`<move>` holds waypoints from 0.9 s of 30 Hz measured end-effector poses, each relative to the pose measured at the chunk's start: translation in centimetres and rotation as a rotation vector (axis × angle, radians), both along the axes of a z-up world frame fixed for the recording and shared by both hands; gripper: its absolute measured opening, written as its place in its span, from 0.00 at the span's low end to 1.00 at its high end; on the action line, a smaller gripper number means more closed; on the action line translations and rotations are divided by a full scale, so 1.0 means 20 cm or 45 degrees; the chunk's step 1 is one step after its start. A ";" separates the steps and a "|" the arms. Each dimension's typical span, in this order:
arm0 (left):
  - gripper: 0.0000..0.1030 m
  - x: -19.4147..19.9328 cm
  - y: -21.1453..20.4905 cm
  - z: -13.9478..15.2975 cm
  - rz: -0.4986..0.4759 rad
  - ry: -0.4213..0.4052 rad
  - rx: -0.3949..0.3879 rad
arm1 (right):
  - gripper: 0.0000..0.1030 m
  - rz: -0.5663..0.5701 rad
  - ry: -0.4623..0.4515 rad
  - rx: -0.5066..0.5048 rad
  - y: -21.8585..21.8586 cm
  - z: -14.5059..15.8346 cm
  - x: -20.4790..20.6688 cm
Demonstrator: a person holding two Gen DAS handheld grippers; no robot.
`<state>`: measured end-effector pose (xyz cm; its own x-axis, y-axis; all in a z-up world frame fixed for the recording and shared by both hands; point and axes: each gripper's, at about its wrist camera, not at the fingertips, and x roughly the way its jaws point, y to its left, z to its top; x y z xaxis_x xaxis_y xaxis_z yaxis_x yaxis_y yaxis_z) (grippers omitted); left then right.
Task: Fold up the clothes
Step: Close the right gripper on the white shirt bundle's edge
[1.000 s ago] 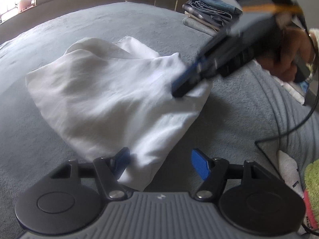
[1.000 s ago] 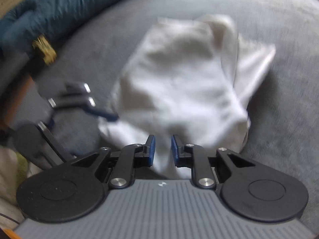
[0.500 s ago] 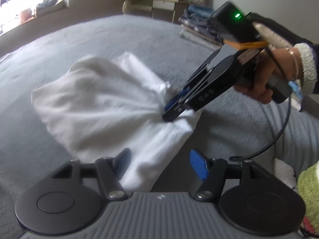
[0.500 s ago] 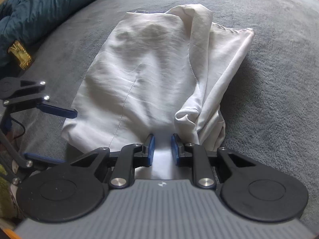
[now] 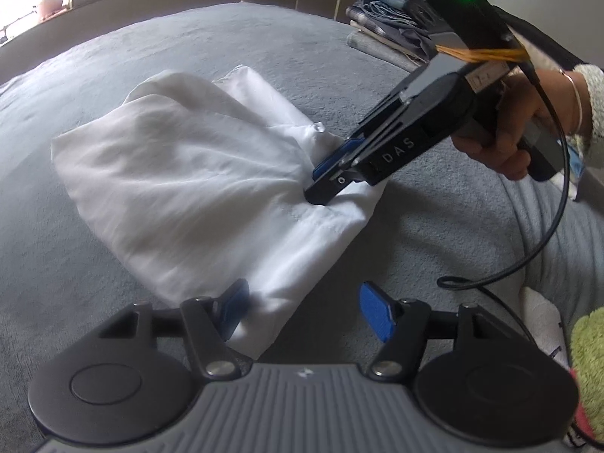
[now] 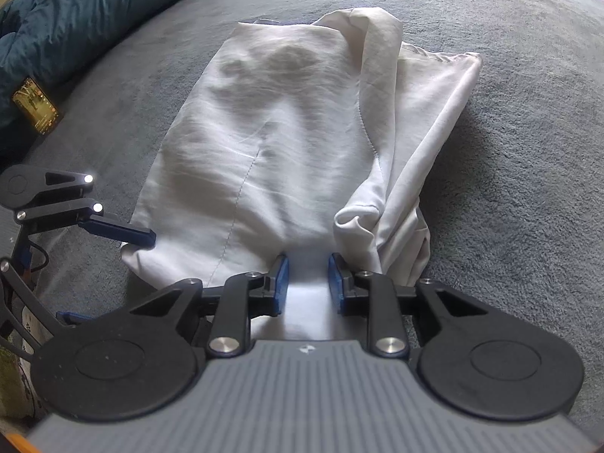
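white garment (image 6: 287,143) folded on grey bedcover (image 6: 509,151) | left gripper (image 5: 307,307) spread, straddling its near corner | right gripper (image 6: 307,275) just eased apart, cloth between its blue pads (image 6: 281,279), pads off it

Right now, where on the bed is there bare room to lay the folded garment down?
Bare grey blanket lies beyond the white garment, and more on its right in the right wrist view. Crowded: the blue quilt and phone, the black cable.
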<state>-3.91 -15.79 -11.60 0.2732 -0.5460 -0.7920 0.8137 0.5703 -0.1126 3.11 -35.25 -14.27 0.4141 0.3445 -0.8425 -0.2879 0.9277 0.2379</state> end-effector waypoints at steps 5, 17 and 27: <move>0.65 0.01 0.01 0.01 0.018 0.015 -0.001 | 0.27 0.015 -0.015 -0.013 0.01 0.00 -0.01; 0.65 0.07 0.07 0.09 0.120 0.048 -0.105 | 0.28 0.010 -0.022 -0.015 0.02 0.01 -0.02; 0.65 0.09 0.09 0.07 0.166 0.034 -0.077 | 0.28 0.010 -0.027 -0.018 0.03 0.01 -0.02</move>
<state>-2.01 -14.00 -10.12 0.3243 -0.5540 -0.7667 0.7296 0.6624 -0.1700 2.78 -34.68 -14.17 0.4292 0.3357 -0.8385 -0.2998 0.9287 0.2183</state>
